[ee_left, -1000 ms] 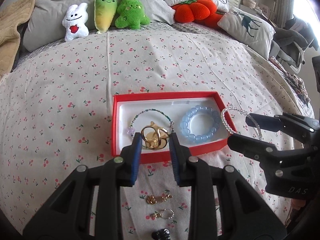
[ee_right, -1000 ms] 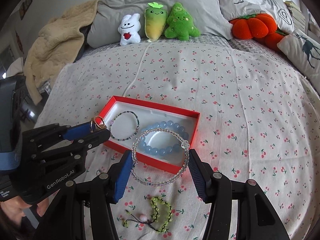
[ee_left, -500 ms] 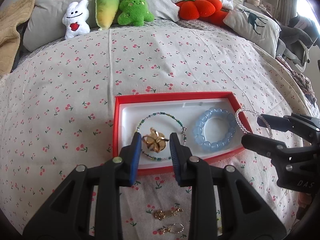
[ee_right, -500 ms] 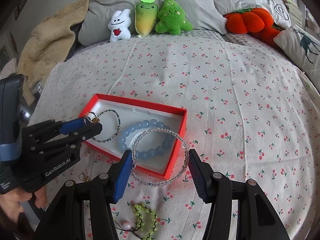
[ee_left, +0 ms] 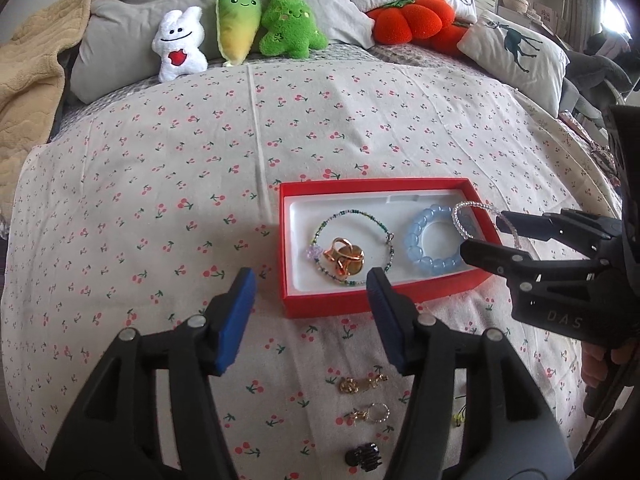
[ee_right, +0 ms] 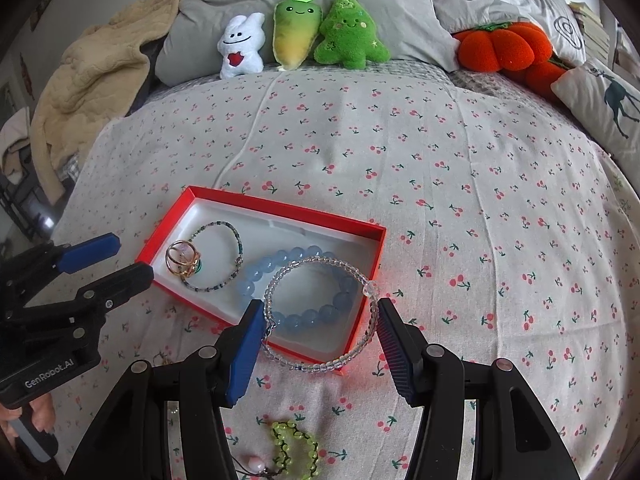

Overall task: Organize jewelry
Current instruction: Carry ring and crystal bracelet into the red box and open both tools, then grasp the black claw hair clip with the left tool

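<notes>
A red box (ee_left: 344, 305) (ee_right: 280, 206) with a white lining lies on the cherry-print bedspread. In it lie a gold ring (ee_left: 343, 256) (ee_right: 182, 258), a thin green beaded bracelet (ee_left: 352, 216) (ee_right: 224, 226) and a blue bead bracelet (ee_left: 432, 240) (ee_right: 304, 316). My left gripper (ee_left: 310, 312) (ee_right: 114, 258) is open and empty, just in front of the box's near left corner. My right gripper (ee_right: 320, 344) (ee_left: 486, 236) is shut on a clear bead bracelet (ee_right: 320, 364) (ee_left: 466, 210), held over the box's right end above the blue bracelet.
On the bedspread in front of the box lie gold earrings (ee_left: 362, 384), a small ring charm (ee_left: 370, 414), a black clip (ee_left: 363, 458) and a green bead bracelet (ee_right: 294, 446). Plush toys (ee_left: 240, 32) and pillows (ee_left: 516, 56) line the far side.
My left gripper has opened and let the gold ring drop into the box, then drawn back toward me. My right gripper has carried the clear bracelet further over the box.
</notes>
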Demonstrator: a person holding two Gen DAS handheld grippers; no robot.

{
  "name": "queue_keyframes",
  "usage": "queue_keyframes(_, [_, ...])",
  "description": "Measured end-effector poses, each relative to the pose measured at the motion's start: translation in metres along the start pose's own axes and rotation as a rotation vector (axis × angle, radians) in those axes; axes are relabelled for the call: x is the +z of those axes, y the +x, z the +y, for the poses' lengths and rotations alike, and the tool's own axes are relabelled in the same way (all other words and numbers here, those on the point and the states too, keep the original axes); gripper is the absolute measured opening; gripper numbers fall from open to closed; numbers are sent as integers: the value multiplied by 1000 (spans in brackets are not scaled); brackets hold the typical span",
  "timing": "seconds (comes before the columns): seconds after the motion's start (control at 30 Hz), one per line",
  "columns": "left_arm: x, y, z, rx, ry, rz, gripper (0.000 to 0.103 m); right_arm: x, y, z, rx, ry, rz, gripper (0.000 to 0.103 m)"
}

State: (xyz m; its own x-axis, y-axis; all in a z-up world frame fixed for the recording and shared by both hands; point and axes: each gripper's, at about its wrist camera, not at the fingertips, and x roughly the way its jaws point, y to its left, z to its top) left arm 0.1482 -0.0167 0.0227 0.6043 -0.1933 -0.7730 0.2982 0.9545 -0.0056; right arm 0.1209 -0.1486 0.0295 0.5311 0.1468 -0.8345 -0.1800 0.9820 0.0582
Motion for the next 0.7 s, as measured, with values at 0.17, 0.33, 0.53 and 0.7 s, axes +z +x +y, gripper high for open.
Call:
queue_keyframes(0.17, [-9,-3,7,24,5,27,62,6,7,6,-43,-6,-9,59])
queue_keyframes(0.33, [-17,-4,14,41,6,51,63,10,9,5,-54,13,-19,59])
queue_keyframes(0.53, [-21,-5,19,44,-4,65,64,11,9,12,-31,0,-18,67])
queue_keyframes(0.7, [-22,-5,20,42,-13,75,76,10,5,10,-21,7,-24,77])
